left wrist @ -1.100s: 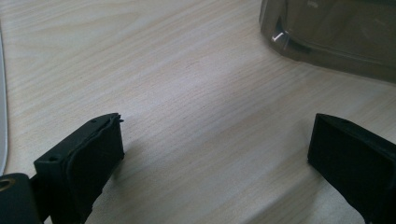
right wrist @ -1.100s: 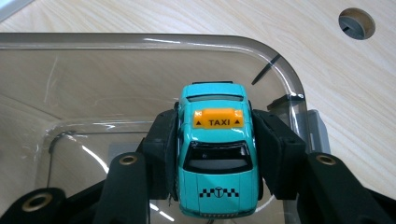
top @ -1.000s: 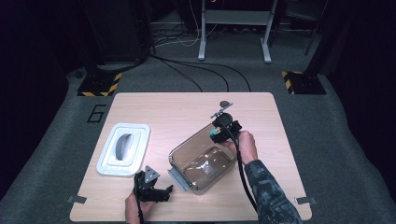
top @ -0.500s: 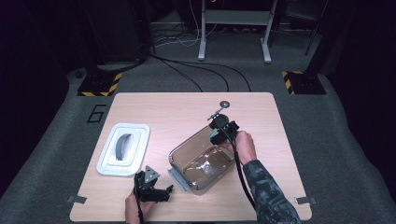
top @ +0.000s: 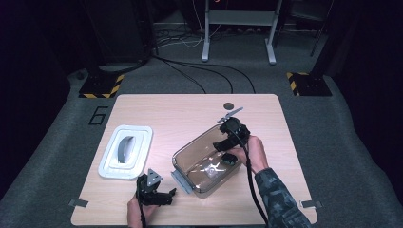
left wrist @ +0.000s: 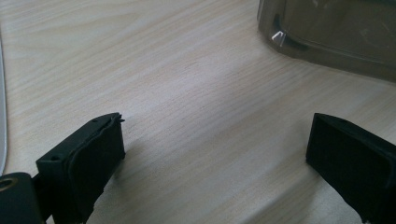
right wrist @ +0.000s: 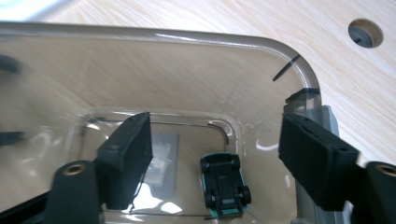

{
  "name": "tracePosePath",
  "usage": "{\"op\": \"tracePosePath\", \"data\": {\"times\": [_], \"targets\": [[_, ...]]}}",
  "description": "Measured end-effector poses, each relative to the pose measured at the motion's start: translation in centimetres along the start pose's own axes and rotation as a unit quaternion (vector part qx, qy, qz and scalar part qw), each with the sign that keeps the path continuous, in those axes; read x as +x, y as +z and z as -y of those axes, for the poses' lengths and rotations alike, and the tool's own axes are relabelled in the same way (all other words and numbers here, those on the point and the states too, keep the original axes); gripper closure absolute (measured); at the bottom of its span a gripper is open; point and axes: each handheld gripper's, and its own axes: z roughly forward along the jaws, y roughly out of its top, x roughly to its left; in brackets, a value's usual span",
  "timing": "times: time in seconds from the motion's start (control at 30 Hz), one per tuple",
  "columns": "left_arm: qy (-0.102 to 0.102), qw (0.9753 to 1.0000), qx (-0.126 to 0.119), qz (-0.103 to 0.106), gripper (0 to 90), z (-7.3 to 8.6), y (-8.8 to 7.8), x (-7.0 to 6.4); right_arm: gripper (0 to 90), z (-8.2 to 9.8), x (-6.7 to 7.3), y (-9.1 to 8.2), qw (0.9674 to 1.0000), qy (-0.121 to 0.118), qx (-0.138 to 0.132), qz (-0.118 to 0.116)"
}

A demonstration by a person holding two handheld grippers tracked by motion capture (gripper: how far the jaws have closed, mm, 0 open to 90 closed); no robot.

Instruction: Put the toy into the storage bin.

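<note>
right gripper [right wrist: 215,154] hangs over the clear plastic container [top: 190,156], its jaws apart and just now opening, nothing pinched between them. below them a small teal toy car [right wrist: 224,184] lies upside down on the container's floor, wheels up, just beside a little clear packet [right wrist: 163,161]. left gripper [left wrist: 215,158] rests near the container's front corner with jaws wide apart over bare table [top: 190,114]. white lid [top: 126,152] lies well left of the container.
</note>
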Motion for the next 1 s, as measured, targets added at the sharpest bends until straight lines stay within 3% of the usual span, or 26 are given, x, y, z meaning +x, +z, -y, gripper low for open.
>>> {"op": "tracePosePath", "data": {"times": [0.27, 0.5, 1.0], "targets": [[0.002, 1.0, 0.0, 0.0, 4.1, 0.0, 0.0, 0.0, 14.1, 1.5, -0.8, -3.1, 0.9988, 0.006, -0.045, -0.015], [0.002, 1.0, 0.0, 0.0, 4.2, 0.0, 0.0, 0.0, 6.7, 2.9, -1.7, -5.1, 0.9971, 0.026, -0.072, -0.006], [0.001, 1.0, 0.0, 0.0, 4.1, 0.0, 0.0, 0.0, 0.4, 7.3, -3.8, -7.4, 0.9921, 0.062, -0.108, 0.014]]}}
